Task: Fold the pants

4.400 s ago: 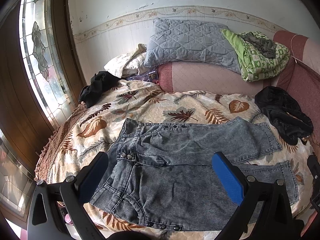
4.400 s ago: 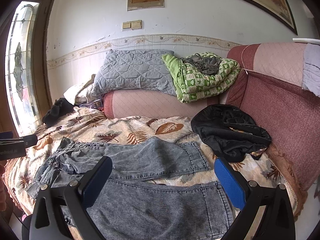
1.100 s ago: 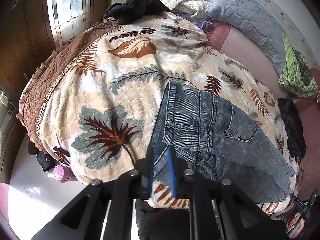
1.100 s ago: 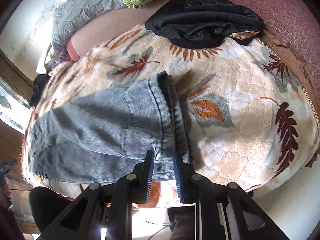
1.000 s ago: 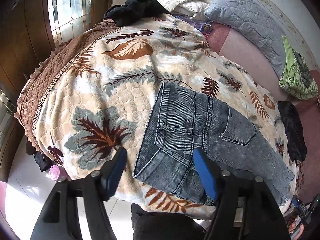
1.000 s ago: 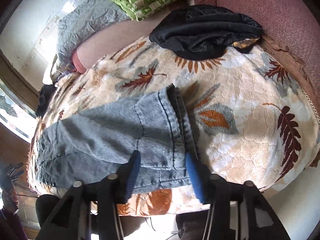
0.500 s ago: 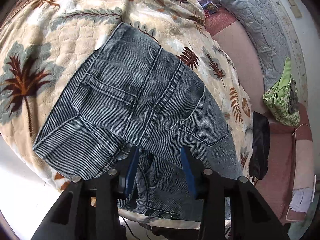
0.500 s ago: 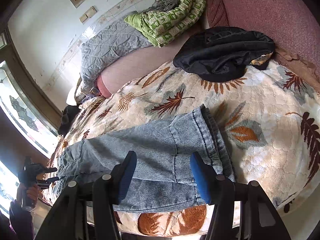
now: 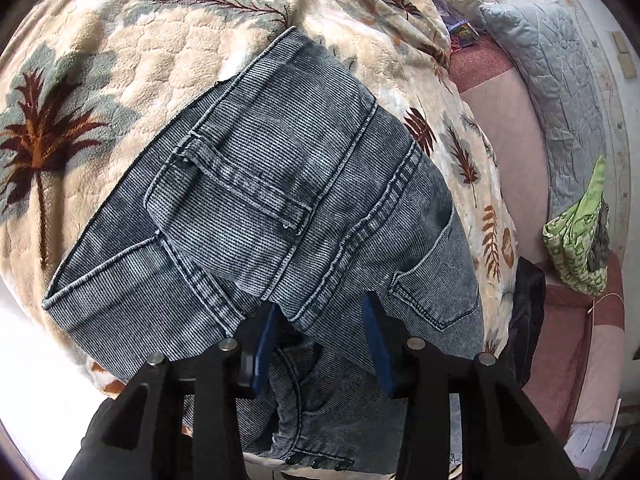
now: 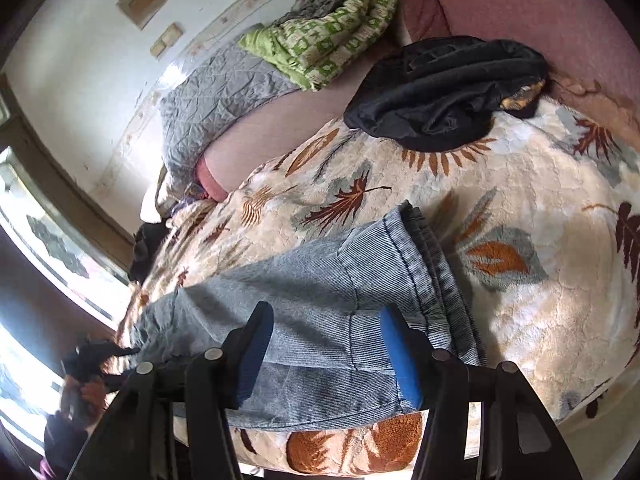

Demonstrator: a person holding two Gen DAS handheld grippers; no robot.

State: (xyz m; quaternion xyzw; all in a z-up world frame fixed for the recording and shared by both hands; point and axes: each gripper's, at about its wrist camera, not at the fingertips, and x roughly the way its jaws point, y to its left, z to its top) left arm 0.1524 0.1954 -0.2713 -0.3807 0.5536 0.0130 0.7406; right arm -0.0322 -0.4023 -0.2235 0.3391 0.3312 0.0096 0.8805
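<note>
At the bed's near edge, the pants lie folded lengthwise on the leaf-print blanket, waist toward the left corner, hems toward the right. The left claw points down over the seat fabric, its jaws closing with a fold of denim between the blue pads, not yet pinched. The right claw hangs half-wide above the leg near the hems, gripping nothing. A black garment lies at the far right corner.
</note>
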